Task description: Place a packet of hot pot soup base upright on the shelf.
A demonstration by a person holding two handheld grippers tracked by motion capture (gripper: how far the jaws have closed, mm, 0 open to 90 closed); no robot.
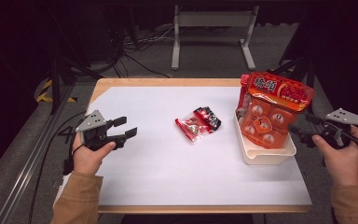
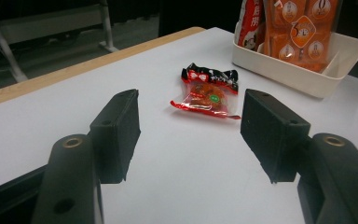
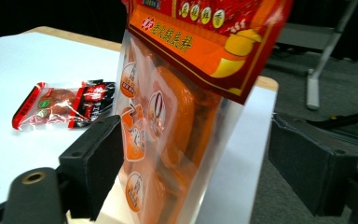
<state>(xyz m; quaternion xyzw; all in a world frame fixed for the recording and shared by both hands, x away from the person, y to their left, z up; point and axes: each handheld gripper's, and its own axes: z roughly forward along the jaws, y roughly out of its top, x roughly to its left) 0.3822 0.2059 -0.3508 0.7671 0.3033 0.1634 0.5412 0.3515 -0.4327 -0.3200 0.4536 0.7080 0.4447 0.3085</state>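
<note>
White sheeting covers the counter [image 1: 168, 172]; the orange pouch [image 1: 270, 112] leans upright in the white bin [image 1: 261, 156], right tool [image 1: 303, 129] spread wide beside it, letting go. Left tool [image 1: 121, 130] waits parted, aimed at the small red packets [image 1: 198, 122].

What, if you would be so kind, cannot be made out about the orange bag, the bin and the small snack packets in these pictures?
- Bin floor: in the high view the orange bag covers the inside of the white bin.
- Bag's top: cut off by the upper edge in the right gripper view.
- Print on the small snack packets: too small to read.
</note>
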